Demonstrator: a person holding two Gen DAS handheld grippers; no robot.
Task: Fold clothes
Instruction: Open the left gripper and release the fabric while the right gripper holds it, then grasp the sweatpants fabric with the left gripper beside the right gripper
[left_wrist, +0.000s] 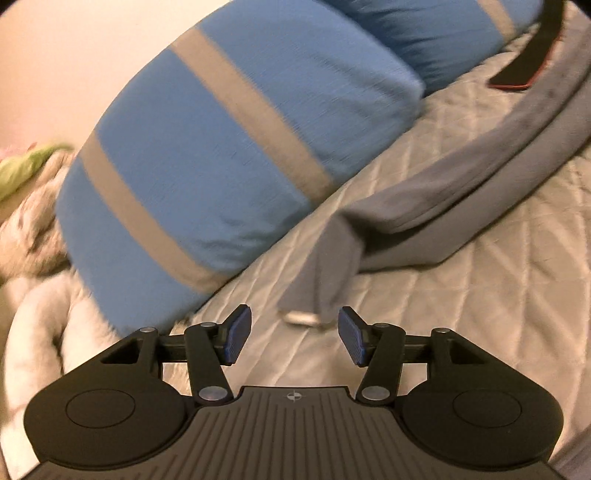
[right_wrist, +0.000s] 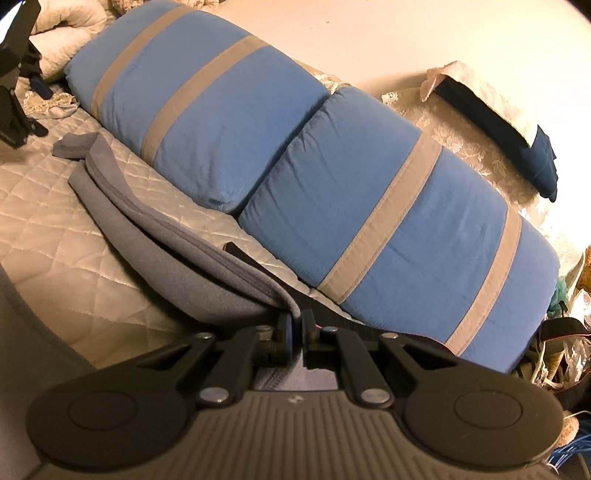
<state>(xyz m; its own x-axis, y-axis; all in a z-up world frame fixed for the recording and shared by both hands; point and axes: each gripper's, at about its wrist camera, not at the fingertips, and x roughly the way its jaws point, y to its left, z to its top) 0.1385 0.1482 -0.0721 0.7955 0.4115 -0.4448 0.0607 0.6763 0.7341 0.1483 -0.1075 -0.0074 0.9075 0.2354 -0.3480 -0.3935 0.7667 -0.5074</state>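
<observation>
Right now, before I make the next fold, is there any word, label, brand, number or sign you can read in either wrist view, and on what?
None: no readable text in either view.
Left gripper: only a small crosshair mark on its ribbed body, no letters.
Right gripper: a small emblem on its body, too small to read.
Grey garment: no label or print shows.
Blue striped pillows: plain stripes only.

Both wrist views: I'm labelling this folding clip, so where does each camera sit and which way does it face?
Left wrist: sits behind the open left gripper, facing the grey garment corner on the quilt.
Right wrist: sits behind the right gripper, shut on the garment's edge, facing along it towards the blue pillows.
Shared: garment, quilt, pillows; no hand shows.
</observation>
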